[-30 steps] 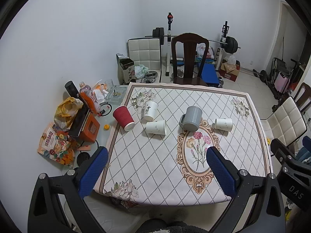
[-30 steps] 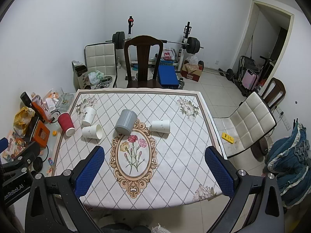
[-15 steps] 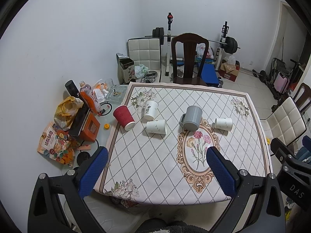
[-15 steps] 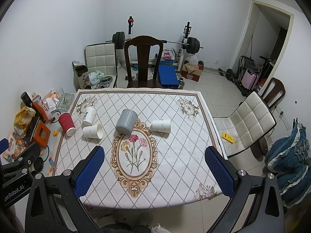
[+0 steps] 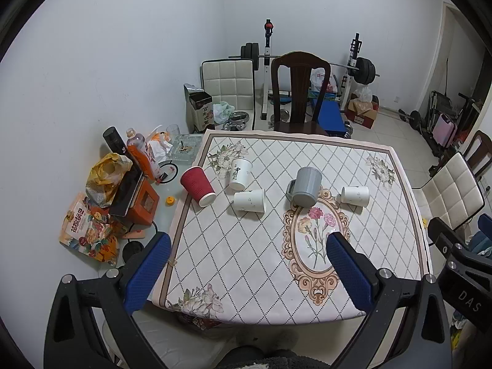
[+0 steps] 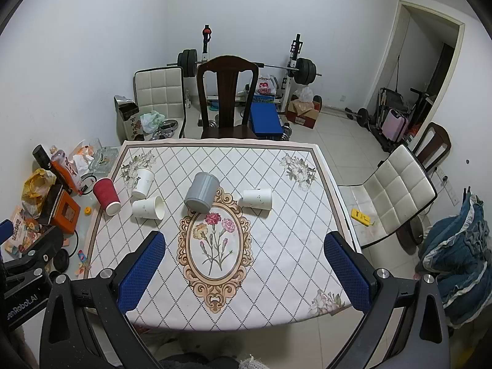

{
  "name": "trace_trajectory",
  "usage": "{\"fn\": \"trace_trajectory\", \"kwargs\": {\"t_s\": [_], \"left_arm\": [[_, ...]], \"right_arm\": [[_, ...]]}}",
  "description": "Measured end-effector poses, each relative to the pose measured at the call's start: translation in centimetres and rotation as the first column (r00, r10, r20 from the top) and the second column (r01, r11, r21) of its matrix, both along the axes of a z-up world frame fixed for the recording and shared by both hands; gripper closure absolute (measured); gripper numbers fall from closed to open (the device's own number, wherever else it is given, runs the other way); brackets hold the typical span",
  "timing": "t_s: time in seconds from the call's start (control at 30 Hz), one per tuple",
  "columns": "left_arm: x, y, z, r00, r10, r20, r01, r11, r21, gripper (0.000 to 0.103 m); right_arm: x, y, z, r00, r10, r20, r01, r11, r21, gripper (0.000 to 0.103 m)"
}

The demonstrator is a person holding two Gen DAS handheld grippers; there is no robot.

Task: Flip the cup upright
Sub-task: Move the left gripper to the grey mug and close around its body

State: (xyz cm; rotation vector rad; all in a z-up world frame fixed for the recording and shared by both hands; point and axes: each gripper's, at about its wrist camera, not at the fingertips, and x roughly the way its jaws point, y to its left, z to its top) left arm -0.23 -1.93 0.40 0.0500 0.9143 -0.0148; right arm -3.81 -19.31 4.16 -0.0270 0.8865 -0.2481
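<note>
While held high over the near edge of the table (image 5: 233,276) (image 6: 276,276), both grippers empty and well short of every cup. Left gripper (image 5: 246,273): jaws wide apart, blue pads (image 5: 147,272) gripping nothing. Right gripper (image 6: 244,272): jaws likewise spread, pads (image 6: 346,272) clear of everything.

Placed by the grey mug (image 5: 306,186) (image 6: 202,191), which stands mouth-down at the top of the floral oval (image 5: 316,240) (image 6: 213,246), handle side towards the left in the left wrist view:

- Just to its right, apart from it: a white cup (image 5: 355,196) (image 6: 255,199) lying on its side (which end is the mouth cannot be made out).
- To its left: another white cup (image 5: 249,200) (image 6: 148,207) on its side, mouth facing the mug in the right wrist view.
- Further left and a little beyond: a white cup with dark lettering (image 5: 240,173) (image 6: 143,182), mouth-down by the look of it, just behind the fallen one.
- Furthest left, at the table's edge: a red cup (image 5: 197,185) (image 6: 106,195), mouth-down and tilted.

Beyond the mug, past the far edge: a dark chair (image 5: 299,92) (image 6: 227,95), with a barbell rack (image 5: 307,61) behind. Off to the mug's left, beside the table: bags, a bottle and an orange box (image 5: 143,206) (a cluttered heap).
</note>
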Motion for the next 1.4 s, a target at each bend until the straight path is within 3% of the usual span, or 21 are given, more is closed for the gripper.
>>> {"fn": "trace_trajectory", "kwargs": {"t_s": [0.33,0.53,0.73,0.9,1.1,1.4], "left_arm": [[-0.3,-0.5,0.0,1.000,-0.017,-0.014,0.017,1.000,-0.004,0.000],[2.3,1.1,-2.5,0.997,-0.035,-0.070,0.034,0.999,-0.011,0.000],[5.5,0.2,-6.6,0.984,-0.072,-0.166,0.073,0.997,0.001,0.000],[9.2,-1.7,-11.2,0.957,-0.095,-0.275,0.105,0.994,0.022,0.000],[14.3,-5.1,-15.8,0.927,-0.095,-0.363,0.130,0.989,0.074,0.000],[22.8,-10.4,-22.0,0.879,-0.111,-0.463,0.155,0.986,0.058,0.000]], "right_arm": [[-0.4,-0.3,-0.7,1.000,-0.011,-0.014,0.011,1.000,0.002,0.000],[0.9,0.5,-2.6,0.995,-0.058,-0.078,0.059,0.998,0.012,0.000],[3.2,-1.4,-8.2,0.968,-0.141,-0.207,0.147,0.989,0.011,0.000],[6.4,-4.0,-13.7,0.927,-0.193,-0.322,0.202,0.979,-0.004,0.000],[11.4,-7.9,-20.1,0.885,-0.203,-0.418,0.232,0.973,0.019,0.000],[19.5,-13.3,-27.9,0.828,-0.196,-0.525,0.243,0.970,0.021,0.000]]}}
